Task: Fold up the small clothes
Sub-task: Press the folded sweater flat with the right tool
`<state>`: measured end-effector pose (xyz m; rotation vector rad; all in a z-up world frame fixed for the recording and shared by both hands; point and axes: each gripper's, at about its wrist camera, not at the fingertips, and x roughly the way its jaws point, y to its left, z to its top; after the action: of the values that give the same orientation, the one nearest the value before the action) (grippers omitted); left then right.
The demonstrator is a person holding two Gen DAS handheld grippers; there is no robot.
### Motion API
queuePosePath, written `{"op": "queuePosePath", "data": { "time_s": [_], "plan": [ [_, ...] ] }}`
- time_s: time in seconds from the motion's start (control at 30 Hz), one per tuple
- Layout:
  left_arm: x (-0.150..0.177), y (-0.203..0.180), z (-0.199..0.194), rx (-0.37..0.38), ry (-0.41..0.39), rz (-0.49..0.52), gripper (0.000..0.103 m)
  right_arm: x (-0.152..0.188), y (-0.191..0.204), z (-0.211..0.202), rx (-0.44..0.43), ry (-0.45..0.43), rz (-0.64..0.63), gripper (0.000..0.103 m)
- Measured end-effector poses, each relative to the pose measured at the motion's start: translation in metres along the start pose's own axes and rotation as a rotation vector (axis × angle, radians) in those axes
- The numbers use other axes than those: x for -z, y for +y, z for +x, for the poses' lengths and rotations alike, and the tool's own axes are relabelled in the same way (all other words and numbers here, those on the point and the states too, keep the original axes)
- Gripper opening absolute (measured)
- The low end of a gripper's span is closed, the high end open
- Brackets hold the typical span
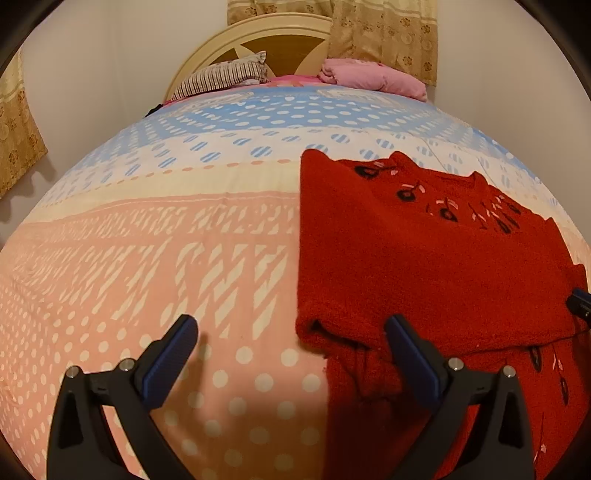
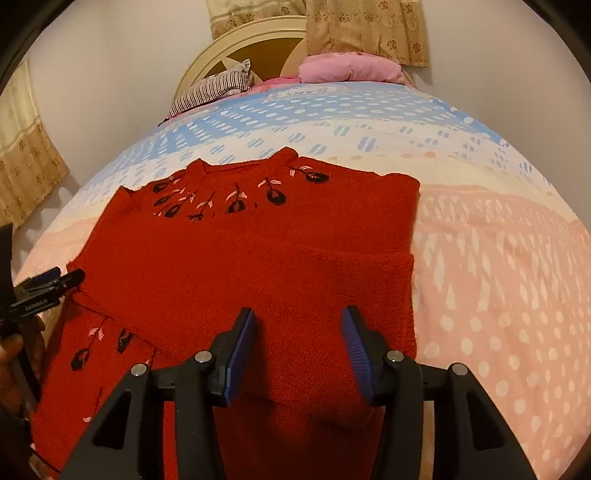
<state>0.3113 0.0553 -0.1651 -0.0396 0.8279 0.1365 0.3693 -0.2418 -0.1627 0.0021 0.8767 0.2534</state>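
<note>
A red knit sweater (image 1: 424,258) with dark embroidered flowers lies partly folded on the bed; it also shows in the right wrist view (image 2: 266,266). My left gripper (image 1: 291,328) is open and empty, hovering over the sweater's near left folded edge, its right finger (image 1: 410,350) over the red cloth. My right gripper (image 2: 299,328) is open and empty above the sweater's near middle. The left gripper's tip also shows at the left edge of the right wrist view (image 2: 48,282), and the right gripper's tip at the right edge of the left wrist view (image 1: 580,302).
The bedspread (image 1: 166,240) is pink, cream and blue with dots. A striped pillow (image 1: 225,75) and a pink pillow (image 1: 373,75) lie against the headboard (image 1: 258,40). Patterned curtains (image 1: 388,33) hang behind.
</note>
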Motion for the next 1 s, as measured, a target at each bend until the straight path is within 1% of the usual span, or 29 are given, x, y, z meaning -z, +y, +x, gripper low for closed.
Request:
{"op": "queuePosePath", "data": {
  "time_s": [0.13, 0.27, 0.43, 0.5, 0.7, 0.9, 1.0],
  "plan": [
    [0.0, -0.001, -0.006, 0.002, -0.013, 0.014, 0.103, -0.001, 0.005, 0.001, 0.025, 0.001, -0.024, 0.052],
    [0.003, 0.0, -0.015, 0.007, -0.021, 0.003, 0.103, 0.0, 0.005, -0.006, 0.021, -0.02, -0.012, 0.052],
    [0.009, -0.003, -0.031, 0.003, -0.046, 0.034, 0.103, 0.005, 0.01, -0.022, 0.008, -0.041, -0.011, 0.052],
    [0.013, -0.005, -0.039, 0.004, -0.059, 0.051, 0.103, 0.009, 0.01, -0.03, -0.007, -0.042, -0.002, 0.052],
    [0.029, -0.012, -0.053, 0.006, -0.053, 0.104, 0.103, 0.027, 0.018, -0.047, -0.016, -0.037, -0.028, 0.053],
    [0.048, -0.015, -0.069, 0.006, -0.059, 0.127, 0.103, 0.048, 0.024, -0.059, -0.021, -0.012, -0.037, 0.054],
    [0.055, -0.015, -0.071, 0.01, -0.049, 0.131, 0.103, 0.059, 0.026, -0.063, -0.025, -0.002, -0.034, 0.054]
  ]
}}
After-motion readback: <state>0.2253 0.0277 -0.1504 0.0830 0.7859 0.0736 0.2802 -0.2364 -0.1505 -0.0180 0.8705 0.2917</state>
